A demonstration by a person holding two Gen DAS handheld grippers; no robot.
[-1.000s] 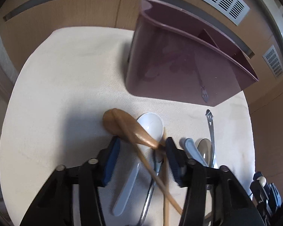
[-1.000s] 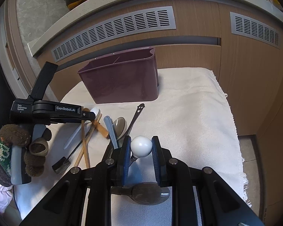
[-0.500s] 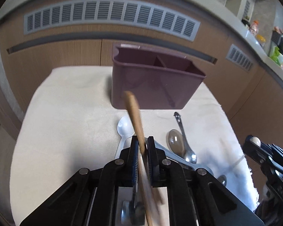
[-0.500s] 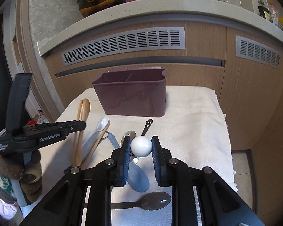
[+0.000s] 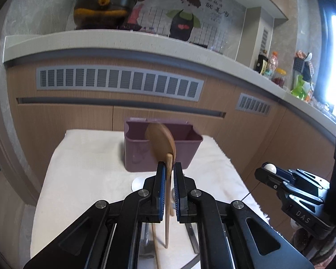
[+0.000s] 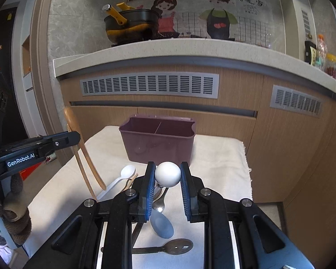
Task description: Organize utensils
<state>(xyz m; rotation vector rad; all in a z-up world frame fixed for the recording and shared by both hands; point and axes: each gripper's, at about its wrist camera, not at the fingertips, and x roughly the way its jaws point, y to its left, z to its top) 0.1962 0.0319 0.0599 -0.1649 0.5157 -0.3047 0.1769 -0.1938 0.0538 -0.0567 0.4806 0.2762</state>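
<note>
My left gripper [image 5: 169,168] is shut on a wooden spoon [image 5: 161,144] and a wooden stick, held upright above the cloth, bowl up. It also shows in the right wrist view [image 6: 71,137] with the spoon [image 6: 70,121]. My right gripper [image 6: 167,176] is shut on a white ball-ended utensil [image 6: 167,174]; it also shows in the left wrist view [image 5: 270,170]. A purple two-compartment holder [image 6: 159,143] stands at the back of the cloth [image 5: 89,168]. A white spoon [image 6: 123,176], a blue spoon [image 6: 162,224], a metal spoon [image 6: 159,205] and a dark slotted spoon [image 6: 177,245] lie on the cloth.
Wooden cabinet fronts with grey vents [image 6: 150,85] stand behind the table. A countertop [image 6: 168,49] above carries a black pot [image 6: 132,25]. The cloth's right edge [image 6: 246,157] drops off to the floor.
My left gripper closed on the wooden spoon and lifted it from the pile, tipping it upright. My right gripper rose with the white ball-ended utensil.
</note>
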